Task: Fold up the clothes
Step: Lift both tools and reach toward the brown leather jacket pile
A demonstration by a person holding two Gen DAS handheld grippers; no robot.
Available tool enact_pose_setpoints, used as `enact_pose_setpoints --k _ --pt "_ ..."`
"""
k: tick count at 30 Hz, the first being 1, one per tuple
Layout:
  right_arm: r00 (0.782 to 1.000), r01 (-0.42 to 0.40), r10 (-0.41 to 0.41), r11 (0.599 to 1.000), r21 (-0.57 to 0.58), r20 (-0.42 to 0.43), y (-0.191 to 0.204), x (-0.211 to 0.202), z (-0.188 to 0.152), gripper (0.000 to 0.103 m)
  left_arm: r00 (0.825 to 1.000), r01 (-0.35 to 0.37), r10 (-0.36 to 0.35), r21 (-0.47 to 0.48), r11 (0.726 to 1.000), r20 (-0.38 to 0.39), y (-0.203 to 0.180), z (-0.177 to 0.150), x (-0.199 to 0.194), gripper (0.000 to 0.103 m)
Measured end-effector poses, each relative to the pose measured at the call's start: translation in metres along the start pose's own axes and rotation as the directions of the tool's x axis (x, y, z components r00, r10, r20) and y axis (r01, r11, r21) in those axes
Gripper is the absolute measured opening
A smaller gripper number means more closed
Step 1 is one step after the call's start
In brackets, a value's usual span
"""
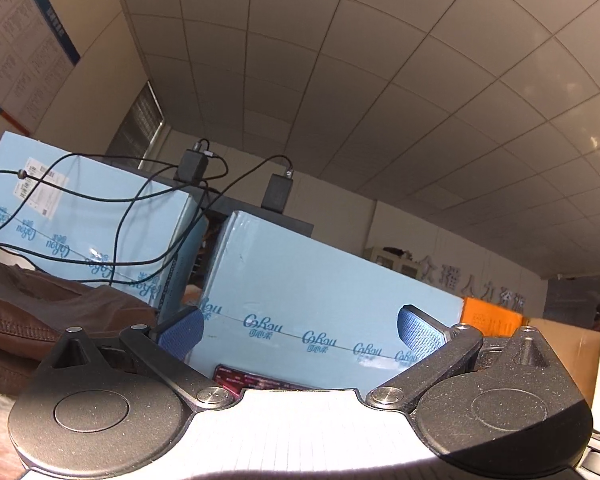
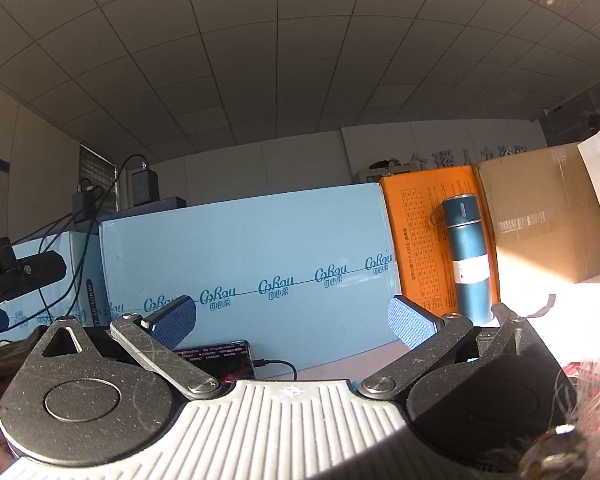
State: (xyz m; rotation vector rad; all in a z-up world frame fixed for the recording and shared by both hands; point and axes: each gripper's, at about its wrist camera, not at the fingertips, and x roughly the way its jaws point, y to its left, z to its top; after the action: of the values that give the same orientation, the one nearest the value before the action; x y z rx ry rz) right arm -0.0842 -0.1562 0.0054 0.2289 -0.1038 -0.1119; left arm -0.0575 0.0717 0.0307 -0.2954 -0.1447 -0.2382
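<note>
A brown garment [image 1: 40,312] lies bunched at the left of the left wrist view, just left of my left gripper [image 1: 300,332]. That gripper is open and empty, its blue pads wide apart, pointing at a light blue box. My right gripper [image 2: 292,322] is also open and empty, pointing at the same kind of box. A dark edge of cloth [image 2: 4,350] shows at the far left of the right wrist view, under the other gripper's body [image 2: 16,272]. No clothing lies between either pair of fingers.
Light blue cartons [image 1: 332,304] [image 2: 244,264] stand close ahead. Black cables and chargers [image 1: 192,168] drape over the left carton. A phone [image 2: 220,358] with a cable lies by the carton. An orange box [image 2: 428,236], a blue flask [image 2: 468,252] and a cardboard box [image 2: 540,216] stand at right.
</note>
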Motion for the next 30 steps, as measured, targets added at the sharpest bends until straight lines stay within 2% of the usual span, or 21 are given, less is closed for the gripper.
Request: enact_pose_setpoints --k 2,8,11,13,18,21,26,28,30 --pt "0.999 -0.022 0.023 0.999 0.031 -0.023 0.005 -0.001 0.001 0.103 1.0 0.016 -0.015 0.019 1.0 -0.01 0.008 0.01 -0.007 0.103" --pt "0.988 -0.118 0.13 0.985 0.123 -0.088 0.026 -0.001 0.003 0.103 0.998 -0.057 0.05 0.218 0.974 0.037 0.032 0.037 -0.025 0.103" --pt "0.972 -0.174 0.197 0.97 0.169 -0.131 0.036 0.005 0.006 0.103 0.999 -0.029 0.038 0.342 0.939 -0.02 0.046 0.049 -0.027 0.103" --pt "0.956 -0.214 0.246 0.957 0.198 -0.158 0.041 0.01 0.008 0.103 0.997 -0.025 0.053 0.437 0.899 -0.054 0.053 0.054 -0.026 0.103" --pt "0.909 -0.289 0.354 0.916 0.276 -0.221 0.054 0.028 0.009 0.103 0.982 -0.122 0.188 0.636 0.762 -0.037 0.072 0.054 -0.029 0.103" --pt "0.871 -0.304 0.404 0.889 0.341 -0.279 0.061 0.044 0.004 0.103 0.965 -0.137 0.253 0.704 0.697 -0.063 0.086 0.049 -0.027 0.103" --pt "0.786 -0.294 0.494 0.828 0.477 -0.372 0.07 0.072 -0.013 0.103 0.946 -0.076 0.289 0.763 0.641 -0.149 0.091 0.029 -0.015 0.103" --pt "0.762 -0.283 0.516 0.808 0.517 -0.39 0.077 0.08 -0.019 0.103 0.942 -0.044 0.285 0.776 0.629 -0.177 0.086 0.022 -0.009 0.103" --pt "0.749 -0.273 0.526 0.799 0.535 -0.403 0.082 0.084 -0.023 0.103 0.936 -0.029 0.291 0.782 0.622 -0.197 0.08 0.014 0.001 0.103"
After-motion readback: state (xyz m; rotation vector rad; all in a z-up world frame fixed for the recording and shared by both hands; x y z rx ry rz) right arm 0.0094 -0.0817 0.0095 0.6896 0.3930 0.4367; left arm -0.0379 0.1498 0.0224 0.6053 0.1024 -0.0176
